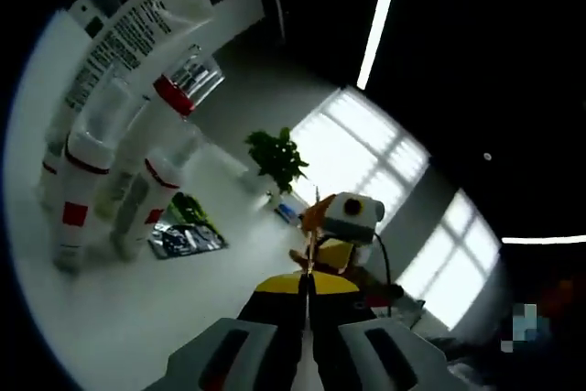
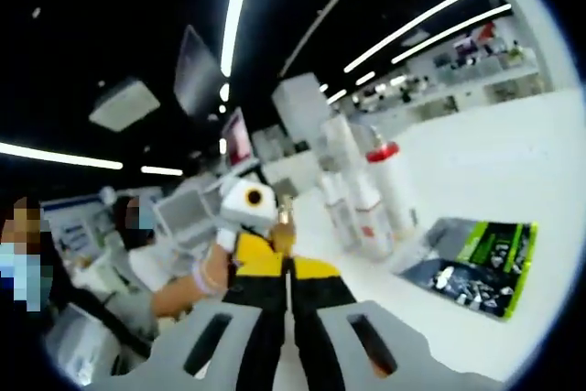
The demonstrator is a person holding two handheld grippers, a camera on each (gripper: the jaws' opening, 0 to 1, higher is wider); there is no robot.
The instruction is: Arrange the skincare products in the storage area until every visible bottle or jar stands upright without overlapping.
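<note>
Several white skincare bottles with red bands [image 1: 73,180] stand upright in a tight group on the white table [image 1: 128,318], beside a printed white tube [image 1: 137,34] and a bottle with a red collar [image 1: 179,93]. The right gripper view has the same bottles [image 2: 362,203], one with a red cap [image 2: 385,155]. My left gripper [image 1: 308,279] is shut, well to the right of the bottles. My right gripper [image 2: 288,267] is shut too. The two grippers face each other, tips close; a small orange-brown piece [image 2: 286,215] sits past the tips and I cannot tell what it is.
A flat foil sachet [image 1: 188,237] lies near the bottles, green and black in the right gripper view [image 2: 476,267]. A potted plant [image 1: 276,157] stands further back by bright windows. A person's hand [image 2: 197,286] holds the left gripper; shelves and screens lie beyond.
</note>
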